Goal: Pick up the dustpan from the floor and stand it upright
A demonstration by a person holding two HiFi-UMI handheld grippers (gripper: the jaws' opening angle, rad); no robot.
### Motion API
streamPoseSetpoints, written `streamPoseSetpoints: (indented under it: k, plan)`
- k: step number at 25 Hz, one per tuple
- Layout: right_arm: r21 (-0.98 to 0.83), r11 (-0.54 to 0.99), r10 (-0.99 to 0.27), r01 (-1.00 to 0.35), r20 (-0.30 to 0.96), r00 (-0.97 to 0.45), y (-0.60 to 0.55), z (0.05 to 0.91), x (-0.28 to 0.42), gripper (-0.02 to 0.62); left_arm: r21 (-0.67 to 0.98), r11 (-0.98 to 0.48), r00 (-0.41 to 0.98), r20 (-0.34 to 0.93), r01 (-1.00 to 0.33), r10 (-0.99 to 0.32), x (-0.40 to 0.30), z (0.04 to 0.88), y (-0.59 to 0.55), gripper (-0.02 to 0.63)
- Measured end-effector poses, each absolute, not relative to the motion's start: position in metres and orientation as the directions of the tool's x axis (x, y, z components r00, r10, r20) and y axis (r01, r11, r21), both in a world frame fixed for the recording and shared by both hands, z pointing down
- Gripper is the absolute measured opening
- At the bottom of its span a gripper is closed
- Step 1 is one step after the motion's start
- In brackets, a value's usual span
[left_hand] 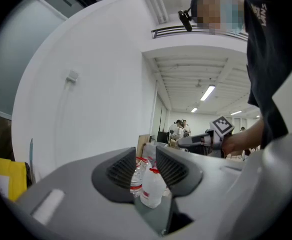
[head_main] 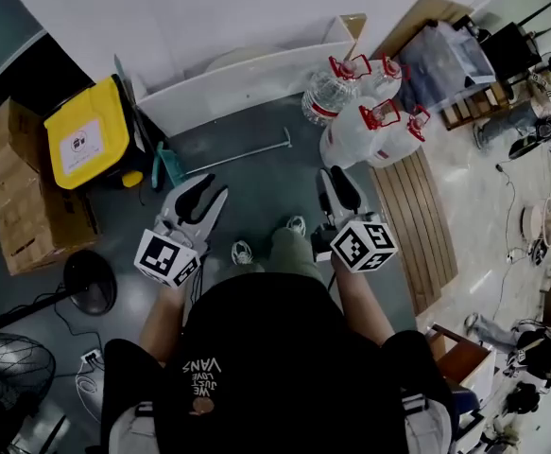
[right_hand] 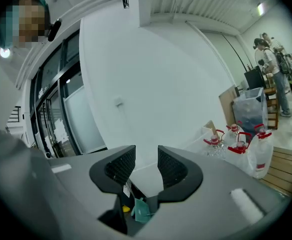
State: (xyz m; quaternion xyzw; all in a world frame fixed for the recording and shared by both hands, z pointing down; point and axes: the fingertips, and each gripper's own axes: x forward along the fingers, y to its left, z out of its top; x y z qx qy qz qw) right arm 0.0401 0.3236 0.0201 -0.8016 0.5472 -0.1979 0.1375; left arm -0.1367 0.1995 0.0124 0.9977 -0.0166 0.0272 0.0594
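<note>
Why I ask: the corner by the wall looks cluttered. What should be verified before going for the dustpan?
1. Dustpan found: ok. The dustpan lies flat on the floor, not yet upright.
2. Handle reachable: ok. Its handle lies on bare floor ahead of both tools.
3. Left tool ready: ok, jaws apart, nothing between them.
4. Right tool ready: ok, jaws apart, nothing between them.
5. Pan free of the yellow bin: cannot tell; they sit very close.
6. Tool at the handle: not ok, both are short of it.
</note>
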Motion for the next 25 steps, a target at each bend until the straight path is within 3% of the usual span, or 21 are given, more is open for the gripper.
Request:
streamPoseSetpoints:
  k: [14, 25]
  plan:
    - [-0.459, -0.356, -0.924, -0.814, 0.301, 0.235, 0.238, 0.094, 0.144, 0.117, 0.130, -0.974, 0.970, 0.184, -0.183, -0.158, -0.072, 0.082, 0.126, 0.161]
    - [-0.445, -0.381, -0.877, -0.810, 0.453, 0.164, 0.158, 0.213, 0.227, 0.117, 0.144, -0.959, 0.922, 0.339, -0.245, -0.185, 0.004, 0.193, 0.063, 0.161]
